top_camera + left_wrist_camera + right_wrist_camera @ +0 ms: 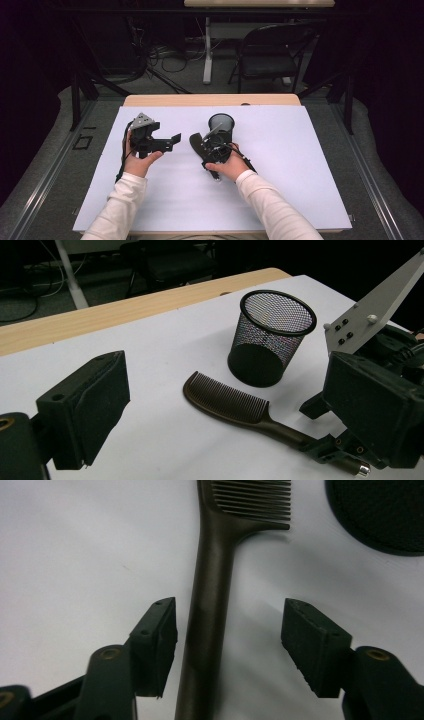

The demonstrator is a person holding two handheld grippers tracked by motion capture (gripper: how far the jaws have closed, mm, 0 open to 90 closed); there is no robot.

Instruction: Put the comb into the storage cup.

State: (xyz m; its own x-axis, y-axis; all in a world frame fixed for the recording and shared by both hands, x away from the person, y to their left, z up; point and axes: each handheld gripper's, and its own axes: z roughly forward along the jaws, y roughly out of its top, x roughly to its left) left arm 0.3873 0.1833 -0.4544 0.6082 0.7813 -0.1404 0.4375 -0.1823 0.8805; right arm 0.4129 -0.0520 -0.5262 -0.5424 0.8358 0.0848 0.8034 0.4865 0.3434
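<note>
Comb [210, 605] | flat, teeth toward mesh cup [270, 337] | right gripper [227, 645] straddles handle, ungripped

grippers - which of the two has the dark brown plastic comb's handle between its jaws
The right gripper: its open black jaws straddle the dark brown plastic comb handle, not yet pressing it. The left gripper hovers apart, jaws open on nothing.

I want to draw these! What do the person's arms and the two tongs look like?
Both arms wear white long sleeves. The left tongs and the right tongs are black and blocky, with thick flat pads. A grey three-cornered plate sits atop the left tongs, and a black cable trails from them.
</note>
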